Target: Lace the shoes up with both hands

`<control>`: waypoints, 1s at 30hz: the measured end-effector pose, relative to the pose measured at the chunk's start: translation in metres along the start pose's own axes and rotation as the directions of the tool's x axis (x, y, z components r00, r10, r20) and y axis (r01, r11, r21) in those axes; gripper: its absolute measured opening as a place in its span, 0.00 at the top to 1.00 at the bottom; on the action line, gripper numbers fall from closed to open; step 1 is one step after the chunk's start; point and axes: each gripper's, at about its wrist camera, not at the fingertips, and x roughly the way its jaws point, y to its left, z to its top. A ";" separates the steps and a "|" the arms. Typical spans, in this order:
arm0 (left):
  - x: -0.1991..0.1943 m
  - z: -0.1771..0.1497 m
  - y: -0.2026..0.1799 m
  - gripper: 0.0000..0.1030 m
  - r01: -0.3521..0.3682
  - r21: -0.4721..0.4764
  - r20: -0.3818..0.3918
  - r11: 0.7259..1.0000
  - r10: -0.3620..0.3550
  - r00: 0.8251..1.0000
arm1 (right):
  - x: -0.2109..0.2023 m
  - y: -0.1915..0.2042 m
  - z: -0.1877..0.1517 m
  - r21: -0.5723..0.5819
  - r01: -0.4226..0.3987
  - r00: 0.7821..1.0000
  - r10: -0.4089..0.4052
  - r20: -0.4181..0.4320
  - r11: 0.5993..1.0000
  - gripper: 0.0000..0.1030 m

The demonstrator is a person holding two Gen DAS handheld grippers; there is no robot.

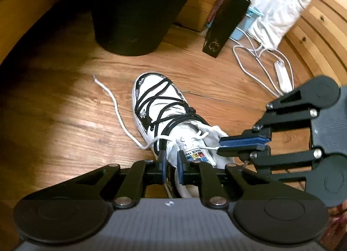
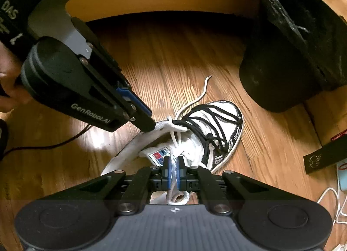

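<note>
Both grippers work at the collar of a sneaker on a wood floor.

The shoe (image 1: 164, 116) lies toe toward twelve o'clock. The right gripper (image 2: 173, 170), pressed together, pinches the white lace (image 2: 174, 188), probably to keep it taut. The left gripper (image 1: 171, 164), at the collar's nine o'clock side, is nearly closed on the collar edge (image 2: 160, 126), seemingly steadying the shoe.
</note>
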 end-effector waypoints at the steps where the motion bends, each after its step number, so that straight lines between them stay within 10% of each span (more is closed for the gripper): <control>1: 0.000 0.000 -0.003 0.88 -0.007 0.022 0.003 1.000 0.007 1.000 | -0.001 -0.001 0.001 0.005 -0.002 1.000 0.002 0.002 1.000 0.95; 10: 0.007 -0.002 -0.003 0.83 -0.008 0.024 -0.025 1.000 0.009 1.000 | 0.005 -0.003 0.001 0.010 -0.019 1.000 0.019 0.012 1.000 0.95; 19: 0.012 -0.007 0.051 0.88 0.121 -0.315 -0.063 0.941 -0.148 0.987 | 0.006 0.001 0.010 -0.026 -0.049 0.997 0.051 0.053 0.998 0.95; 30: 0.013 -0.007 0.045 0.88 0.125 -0.283 -0.064 0.951 -0.149 0.987 | 0.021 0.014 0.018 -0.129 -0.025 0.999 0.030 0.039 0.991 0.95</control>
